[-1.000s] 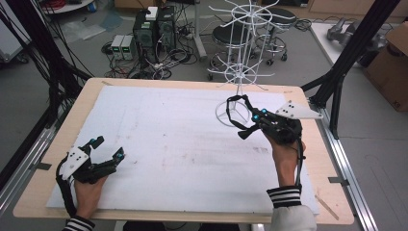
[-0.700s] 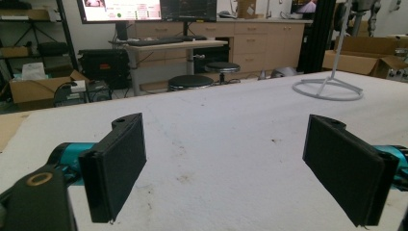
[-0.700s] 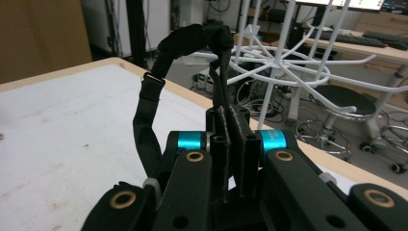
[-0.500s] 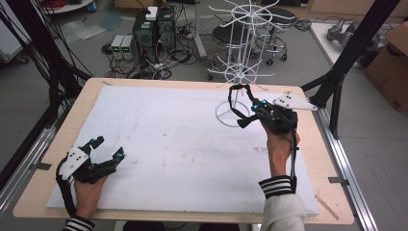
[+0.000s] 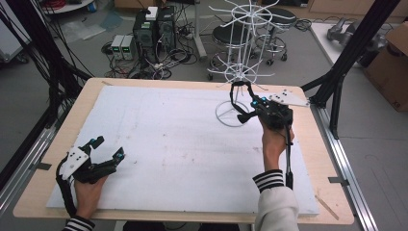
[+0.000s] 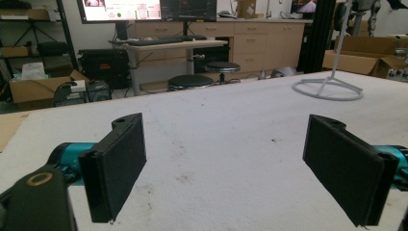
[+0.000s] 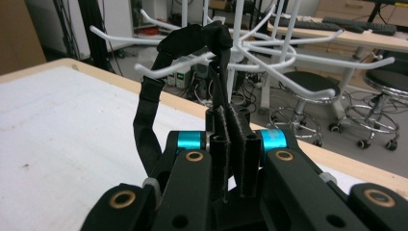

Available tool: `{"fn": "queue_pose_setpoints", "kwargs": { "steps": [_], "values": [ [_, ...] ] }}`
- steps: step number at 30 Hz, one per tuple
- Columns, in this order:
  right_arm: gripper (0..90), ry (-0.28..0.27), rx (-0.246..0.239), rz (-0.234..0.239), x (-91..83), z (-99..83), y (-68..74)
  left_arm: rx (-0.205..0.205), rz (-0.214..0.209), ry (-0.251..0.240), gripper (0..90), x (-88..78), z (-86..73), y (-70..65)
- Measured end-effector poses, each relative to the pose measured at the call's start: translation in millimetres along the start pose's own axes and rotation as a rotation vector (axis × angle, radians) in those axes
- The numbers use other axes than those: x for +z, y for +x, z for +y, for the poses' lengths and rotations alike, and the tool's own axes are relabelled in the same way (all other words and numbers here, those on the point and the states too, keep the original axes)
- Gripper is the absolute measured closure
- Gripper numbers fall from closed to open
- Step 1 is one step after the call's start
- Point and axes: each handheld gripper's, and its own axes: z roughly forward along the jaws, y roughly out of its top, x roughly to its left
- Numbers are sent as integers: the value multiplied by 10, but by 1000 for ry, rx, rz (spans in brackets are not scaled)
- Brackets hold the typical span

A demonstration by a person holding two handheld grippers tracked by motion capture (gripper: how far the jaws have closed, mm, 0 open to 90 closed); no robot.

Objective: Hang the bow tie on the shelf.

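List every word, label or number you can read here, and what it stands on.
None can be read.
Monitor: coloured screen content, too blurred.
Cardboard box: dark print at its right edge, cut off and too small.
Grippers, table, white rack: no lettering seen.

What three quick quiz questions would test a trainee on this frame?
1. True or false: the right tool is shut on the black strap.
2. The left tool is: A) open, B) shut on a cloth.
3. What white thing stands on the table just beyond the strap?

Key: 1 true, its loop arches up among the hooks. 2 A, resting at the near left corner. 3 the wire hook rack, on its ring base.
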Motion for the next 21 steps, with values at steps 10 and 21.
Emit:
{"fn": "queue_pose_setpoints", "kwargs": {
  "steps": [10, 21],
  "values": [
    [862, 51, -8, 1, 97, -44, 33, -1, 0, -1, 154, 0, 0, 0],
    [317, 81, 9, -13, 100, -88, 76, 3, 1, 1, 154, 1, 1, -3]
  ]
}}
